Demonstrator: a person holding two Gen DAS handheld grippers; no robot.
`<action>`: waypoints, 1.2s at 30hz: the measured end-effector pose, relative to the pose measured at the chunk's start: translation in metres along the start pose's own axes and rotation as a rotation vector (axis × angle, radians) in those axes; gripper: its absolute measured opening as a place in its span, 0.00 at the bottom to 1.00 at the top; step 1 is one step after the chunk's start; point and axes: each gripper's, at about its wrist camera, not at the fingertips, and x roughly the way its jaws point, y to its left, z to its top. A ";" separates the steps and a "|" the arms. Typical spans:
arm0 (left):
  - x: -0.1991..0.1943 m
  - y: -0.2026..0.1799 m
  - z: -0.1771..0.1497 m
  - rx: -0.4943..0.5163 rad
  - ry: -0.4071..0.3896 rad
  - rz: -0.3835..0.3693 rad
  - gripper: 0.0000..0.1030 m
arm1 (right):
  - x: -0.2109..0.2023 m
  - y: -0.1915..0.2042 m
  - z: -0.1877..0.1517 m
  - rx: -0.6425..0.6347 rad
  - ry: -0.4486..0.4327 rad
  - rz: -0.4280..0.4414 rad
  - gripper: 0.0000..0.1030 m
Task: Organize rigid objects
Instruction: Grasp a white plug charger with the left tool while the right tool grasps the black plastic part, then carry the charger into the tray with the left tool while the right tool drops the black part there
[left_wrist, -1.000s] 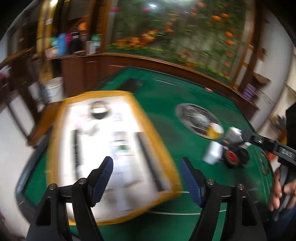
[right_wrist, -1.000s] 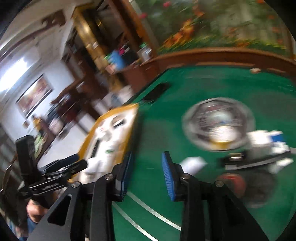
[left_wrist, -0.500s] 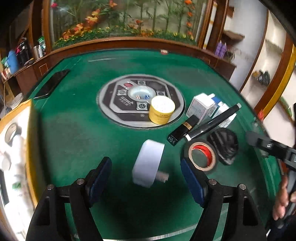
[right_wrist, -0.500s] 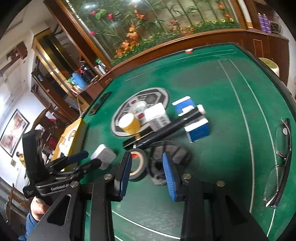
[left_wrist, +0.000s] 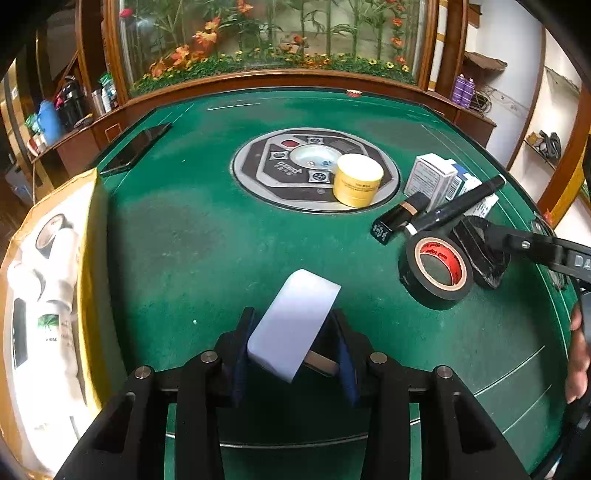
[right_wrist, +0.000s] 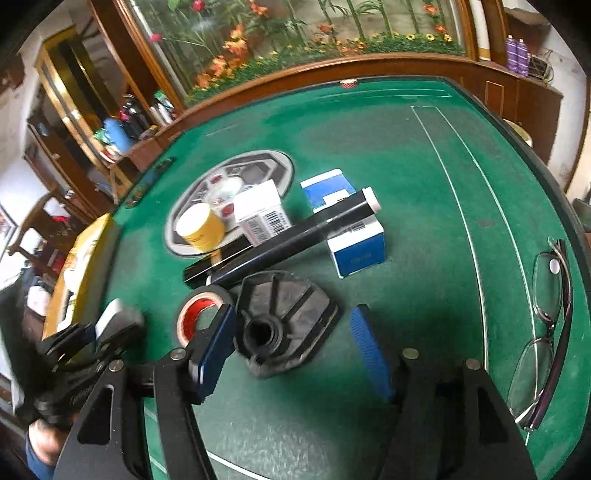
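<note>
A white plug adapter (left_wrist: 295, 325) lies on the green felt between the pads of my left gripper (left_wrist: 293, 350). Its jaws are closing and both pads sit against the adapter's sides. In the right wrist view the same left gripper (right_wrist: 92, 332) has the adapter (right_wrist: 118, 317) at its tips. My right gripper (right_wrist: 291, 350) hangs over a black hexagonal plastic part (right_wrist: 288, 314). Its jaws are opening and the pads stand clear on either side of the part. A black tape roll (right_wrist: 199, 310) with a red core touches the part's left side.
A yellow jar (left_wrist: 357, 180) stands on the table's round centre panel (left_wrist: 258, 166). White and blue boxes (right_wrist: 354, 243), a long black pen (right_wrist: 295, 236) and a black stick lie behind the tape. Glasses (right_wrist: 546, 325) rest far right. A yellow-rimmed tray (left_wrist: 90, 258) sits left, a phone (left_wrist: 136, 147) behind it.
Both grippers swung from the yellow tray toward the loose items and came down. The left jaws narrowed onto the white adapter. The right jaws widened around the black part.
</note>
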 end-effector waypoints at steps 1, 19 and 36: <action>0.000 0.001 0.000 -0.004 0.000 -0.003 0.41 | 0.003 0.002 0.002 -0.004 0.001 -0.015 0.63; 0.006 -0.001 0.002 -0.001 -0.008 0.000 0.41 | 0.006 0.007 -0.001 -0.028 -0.041 0.037 0.44; -0.013 -0.012 0.001 -0.050 -0.049 -0.081 0.41 | -0.035 0.037 0.000 -0.133 -0.308 0.127 0.44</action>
